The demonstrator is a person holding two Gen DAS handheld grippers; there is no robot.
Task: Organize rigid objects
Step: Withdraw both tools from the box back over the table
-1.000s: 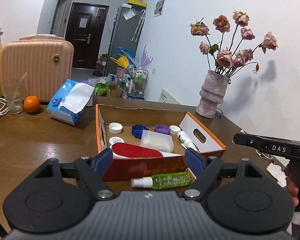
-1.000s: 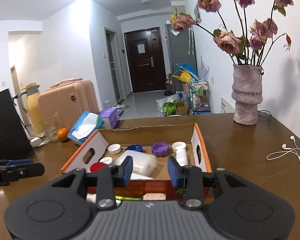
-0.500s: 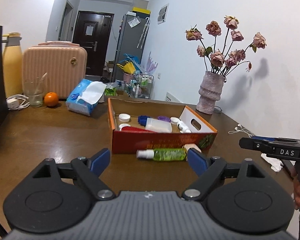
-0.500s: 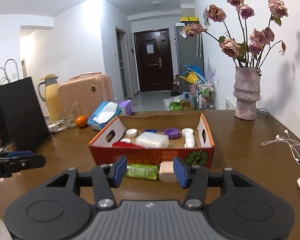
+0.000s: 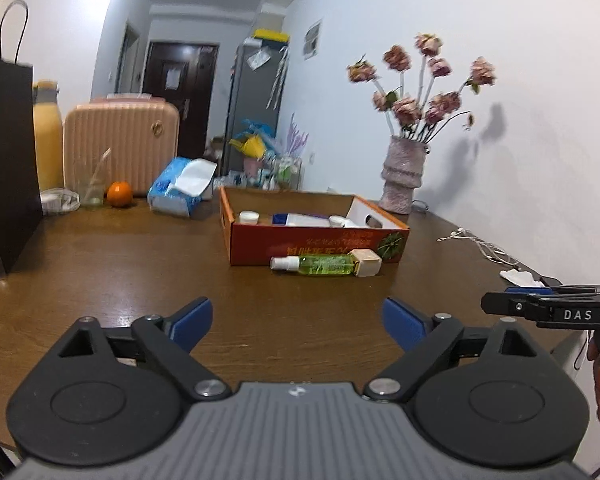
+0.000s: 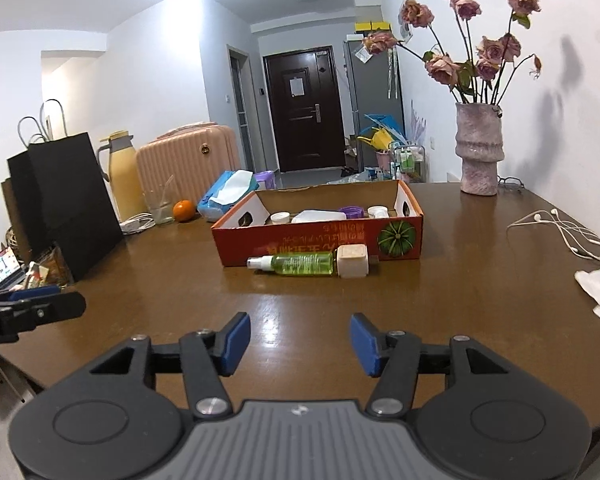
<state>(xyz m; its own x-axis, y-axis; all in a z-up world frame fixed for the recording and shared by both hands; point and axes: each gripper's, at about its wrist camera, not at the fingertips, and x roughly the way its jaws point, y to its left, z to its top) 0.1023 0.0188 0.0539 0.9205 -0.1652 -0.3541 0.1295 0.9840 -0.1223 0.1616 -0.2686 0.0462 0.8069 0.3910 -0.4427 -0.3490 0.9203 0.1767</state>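
Although most small items already sit inside the orange cardboard box (image 6: 320,236), a green spray bottle (image 6: 300,264) and a beige cube-shaped bottle (image 6: 352,261) lie outside it on the brown table (image 6: 180,272), just beside the near wall of the box. The spray bottle lies on its side with its long axis running left to right, parallel to that wall, the white nozzle to the left and its base against or very close to the cube. Both things are straight ahead of the two tools and well apart from them, toward the far side. In the right wrist view they lie nearly centred ahead of the right gripper (image 6: 299,340), while in the left wrist view they lie ahead and a little to the right of the left gripper (image 5: 296,322); so the right hand seems slightly better placed, though I cannot say which is really nearer. The jaws of the left gripper are opening and stand very wide, with only bare table between them. The jaws of the right gripper are opening too, about half wide, holding and touching nothing.
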